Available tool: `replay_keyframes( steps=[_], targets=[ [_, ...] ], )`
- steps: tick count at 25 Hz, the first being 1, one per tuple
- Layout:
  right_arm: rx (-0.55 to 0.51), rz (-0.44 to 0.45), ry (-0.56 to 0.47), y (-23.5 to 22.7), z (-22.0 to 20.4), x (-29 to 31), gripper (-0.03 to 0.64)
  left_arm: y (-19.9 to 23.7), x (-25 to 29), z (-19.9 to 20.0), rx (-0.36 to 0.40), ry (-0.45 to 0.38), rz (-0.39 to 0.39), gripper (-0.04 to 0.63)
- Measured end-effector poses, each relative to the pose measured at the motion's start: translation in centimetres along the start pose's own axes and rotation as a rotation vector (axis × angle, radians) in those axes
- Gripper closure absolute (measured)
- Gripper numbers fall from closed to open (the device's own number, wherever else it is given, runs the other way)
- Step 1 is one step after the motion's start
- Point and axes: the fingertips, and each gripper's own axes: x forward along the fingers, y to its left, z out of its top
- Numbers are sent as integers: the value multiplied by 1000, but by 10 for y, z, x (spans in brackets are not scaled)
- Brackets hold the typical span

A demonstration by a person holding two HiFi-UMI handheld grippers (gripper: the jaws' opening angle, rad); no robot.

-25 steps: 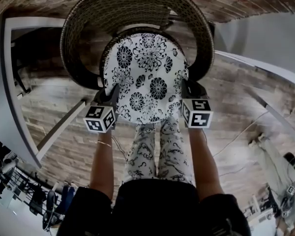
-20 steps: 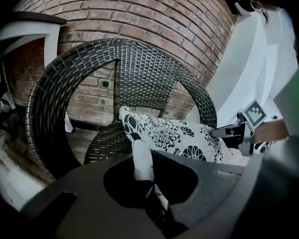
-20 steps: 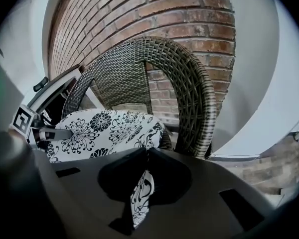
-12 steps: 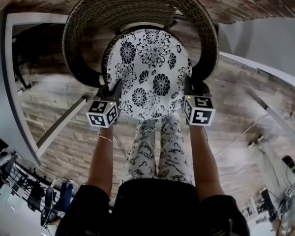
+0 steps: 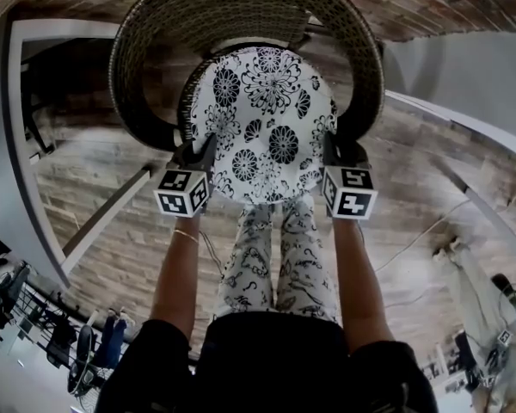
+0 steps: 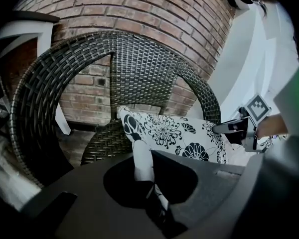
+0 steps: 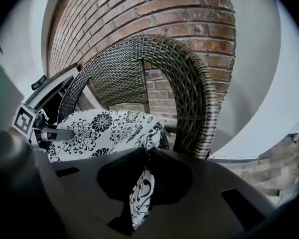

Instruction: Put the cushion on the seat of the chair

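My forearms (image 5: 179, 282) reach straight ahead, parallel. The left gripper (image 5: 198, 157) is clamped on the left edge of the floral cushion (image 5: 262, 119), and the right gripper (image 5: 331, 155) on its right edge. The cushion is level over the seat of the wicker chair (image 5: 241, 11), with a brick wall (image 6: 139, 14) beyond.

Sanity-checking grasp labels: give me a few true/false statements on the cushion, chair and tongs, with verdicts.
1. The left tongs are shut on the cushion. True.
2. The right tongs are open and empty. False: they are shut on the cushion's other edge.
3. The cushion is plain grey. False: it is white with black flowers.
4. The chair is woven wicker. True.
5. The wall behind the chair is brick. True.
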Motion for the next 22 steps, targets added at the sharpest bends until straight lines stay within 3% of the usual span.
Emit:
replay_keyframes(
  steps=[9, 22],
  targets=[
    [-7, -23, 24, -7, -9, -5, 517, 1, -1, -3, -21, -8, 7, 584],
    [-21, -19, 0, -4, -5, -13, 511, 9, -3, -8, -52, -23, 24, 584]
  ],
)
